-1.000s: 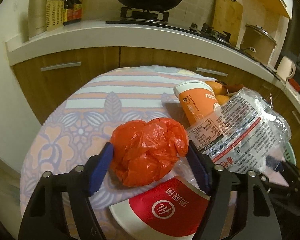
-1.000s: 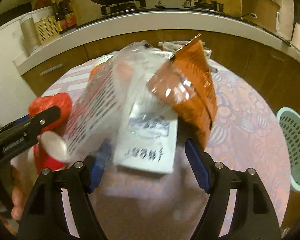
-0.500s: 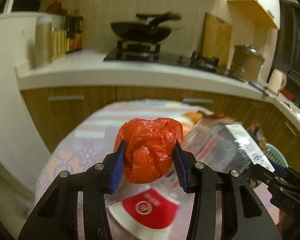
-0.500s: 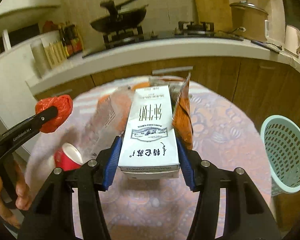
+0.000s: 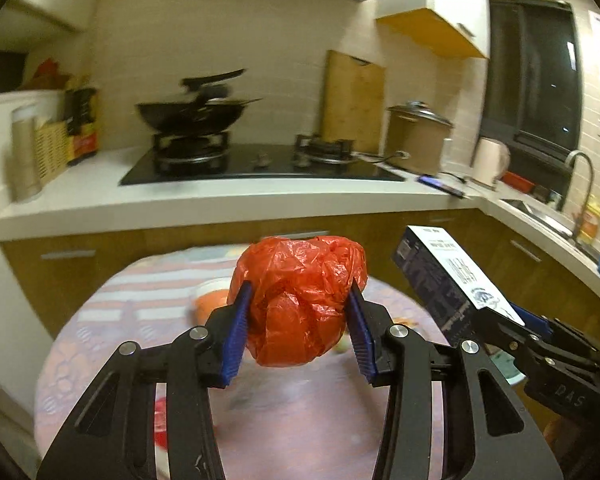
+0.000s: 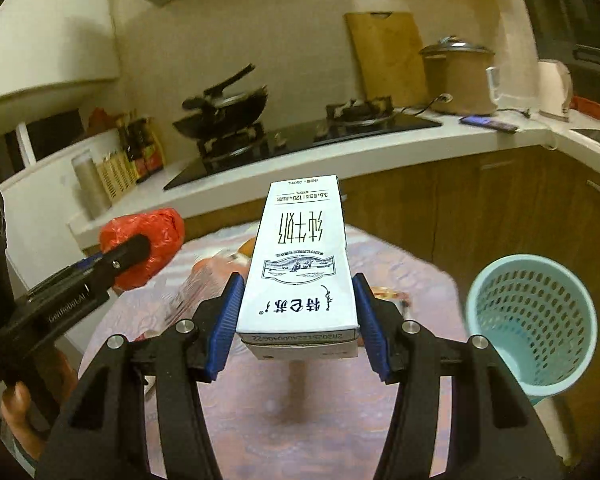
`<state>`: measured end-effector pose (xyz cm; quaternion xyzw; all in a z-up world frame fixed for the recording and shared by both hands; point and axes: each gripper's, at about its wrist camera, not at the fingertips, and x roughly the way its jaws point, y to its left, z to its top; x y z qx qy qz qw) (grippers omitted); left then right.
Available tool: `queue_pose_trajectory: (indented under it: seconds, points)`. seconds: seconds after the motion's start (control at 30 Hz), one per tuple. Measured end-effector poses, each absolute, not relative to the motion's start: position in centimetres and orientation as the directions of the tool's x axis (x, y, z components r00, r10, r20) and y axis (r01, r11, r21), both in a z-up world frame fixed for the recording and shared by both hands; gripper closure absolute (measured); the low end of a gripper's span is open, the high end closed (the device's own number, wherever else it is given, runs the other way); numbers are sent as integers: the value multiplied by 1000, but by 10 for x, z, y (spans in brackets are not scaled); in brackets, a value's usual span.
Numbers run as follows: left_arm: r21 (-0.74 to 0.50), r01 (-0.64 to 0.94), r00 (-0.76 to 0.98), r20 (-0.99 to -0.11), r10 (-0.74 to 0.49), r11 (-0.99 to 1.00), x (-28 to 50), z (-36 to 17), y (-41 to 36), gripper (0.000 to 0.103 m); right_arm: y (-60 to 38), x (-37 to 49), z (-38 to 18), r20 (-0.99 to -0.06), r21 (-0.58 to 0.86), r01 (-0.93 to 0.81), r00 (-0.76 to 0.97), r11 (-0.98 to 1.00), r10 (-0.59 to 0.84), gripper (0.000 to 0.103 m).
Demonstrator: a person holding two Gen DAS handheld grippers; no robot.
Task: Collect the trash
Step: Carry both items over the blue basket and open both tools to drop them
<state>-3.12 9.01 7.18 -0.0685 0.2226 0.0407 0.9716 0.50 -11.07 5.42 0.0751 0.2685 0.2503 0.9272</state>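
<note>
Nearest, the left gripper (image 5: pixel 298 322) was clamped on a crumpled red plastic bag (image 5: pixel 300 300), held in the air above the round table (image 5: pixel 300 420). The right gripper (image 6: pixel 300 320) gripped a white milk carton (image 6: pixel 300 264) by its sides, also lifted. Beyond it, to the right and beside the table, stood a teal perforated bin (image 6: pixel 532 320). More trash lay blurred on the table. The soft bag could slip out or snag, and the carton might strike the bin's rim if released off-centre.
</note>
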Motion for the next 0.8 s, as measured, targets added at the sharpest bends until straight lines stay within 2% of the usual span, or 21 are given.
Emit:
queue_pose_trajectory:
  seconds: [0.37,0.5,0.8]
  points:
    - [-131,70,874,-470,-124,989,22,55,-14,60,-211,27,38,-474,278,-253,803,927,361,52]
    - [-138,133,842,-506,-185,981,49,34,-54,60,-246,41,14,-517,273,-179,801,945,301,52]
    - [-196,237,691,-655,-306,952,125,-31,-126,60,-310,87,-66,-691,303,9,690,953,213,52]
